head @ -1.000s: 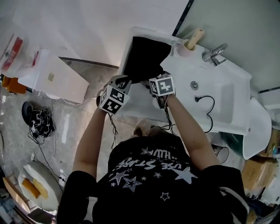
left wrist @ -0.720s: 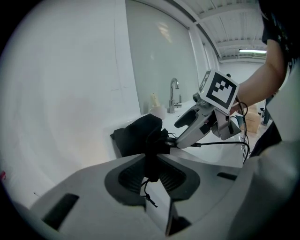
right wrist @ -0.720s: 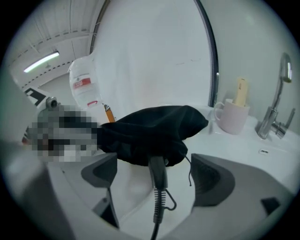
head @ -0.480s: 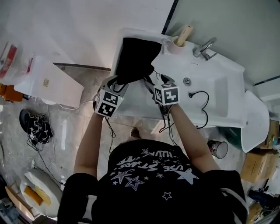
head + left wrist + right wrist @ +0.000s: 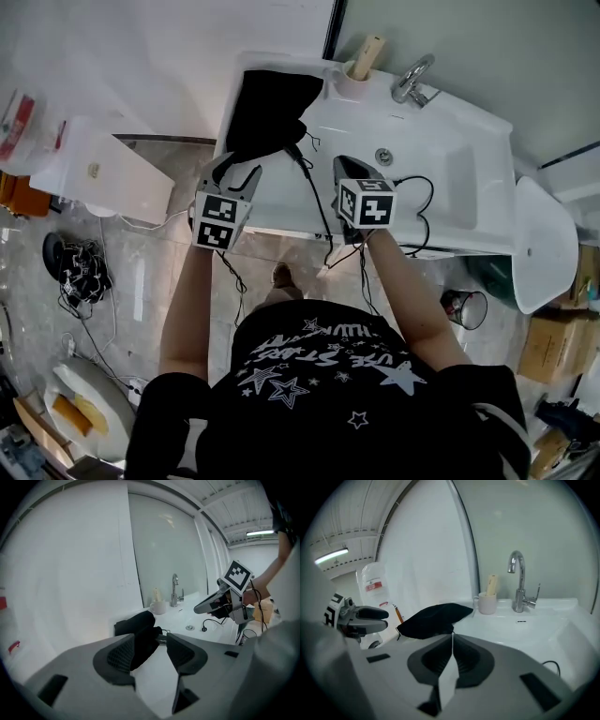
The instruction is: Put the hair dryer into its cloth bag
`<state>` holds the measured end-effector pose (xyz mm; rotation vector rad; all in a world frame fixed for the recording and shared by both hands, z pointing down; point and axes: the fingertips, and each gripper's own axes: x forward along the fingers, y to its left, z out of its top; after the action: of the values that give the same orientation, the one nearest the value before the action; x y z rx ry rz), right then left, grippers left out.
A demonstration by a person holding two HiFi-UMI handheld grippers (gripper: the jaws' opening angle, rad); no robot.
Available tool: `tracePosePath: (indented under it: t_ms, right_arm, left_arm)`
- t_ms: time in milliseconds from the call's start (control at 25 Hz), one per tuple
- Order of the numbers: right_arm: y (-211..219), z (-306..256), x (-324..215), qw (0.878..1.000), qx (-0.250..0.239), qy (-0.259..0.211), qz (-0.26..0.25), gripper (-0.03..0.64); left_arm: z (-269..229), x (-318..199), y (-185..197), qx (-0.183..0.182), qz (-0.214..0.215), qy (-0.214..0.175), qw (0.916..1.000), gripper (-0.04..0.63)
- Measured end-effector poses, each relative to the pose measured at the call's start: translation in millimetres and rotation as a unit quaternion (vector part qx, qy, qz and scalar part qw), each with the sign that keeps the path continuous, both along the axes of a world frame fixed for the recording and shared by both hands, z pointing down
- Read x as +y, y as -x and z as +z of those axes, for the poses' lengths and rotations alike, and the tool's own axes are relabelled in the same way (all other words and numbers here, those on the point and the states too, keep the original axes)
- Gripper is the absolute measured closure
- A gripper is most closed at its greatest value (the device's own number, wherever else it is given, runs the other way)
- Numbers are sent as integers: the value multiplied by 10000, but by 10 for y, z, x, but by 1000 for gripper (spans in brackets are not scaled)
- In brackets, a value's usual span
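Jaws on left gripper (image 5: 151, 644) just opened, empty; right gripper (image 5: 452, 641) just closed, empty.

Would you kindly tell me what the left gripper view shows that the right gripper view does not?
Only the left gripper view shows the left hand-held gripper along its own jaws, which are apart, have just been opening and grip nothing. It also shows the right hand-held gripper from outside, and the basin drain. Only the right gripper view shows the right one's own jaws, shut with nothing between them, and the left one from outside. Both show the black cloth bag, the faucet and the cup on the sink.
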<state>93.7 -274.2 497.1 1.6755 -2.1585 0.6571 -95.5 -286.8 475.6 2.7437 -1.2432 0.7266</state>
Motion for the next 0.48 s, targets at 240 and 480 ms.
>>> tracePosePath:
  t_ms: [240, 480]
  right_arm:
    - [-244, -247, 381, 9987, -259, -437, -9, 611]
    - [-485, -393, 834, 9977, -253, -619, -147, 611]
  left_arm:
    - [-232, 408, -198, 321, -202, -134, 9992, 530]
    - [-294, 844, -379, 355, -275, -43, 9990, 584]
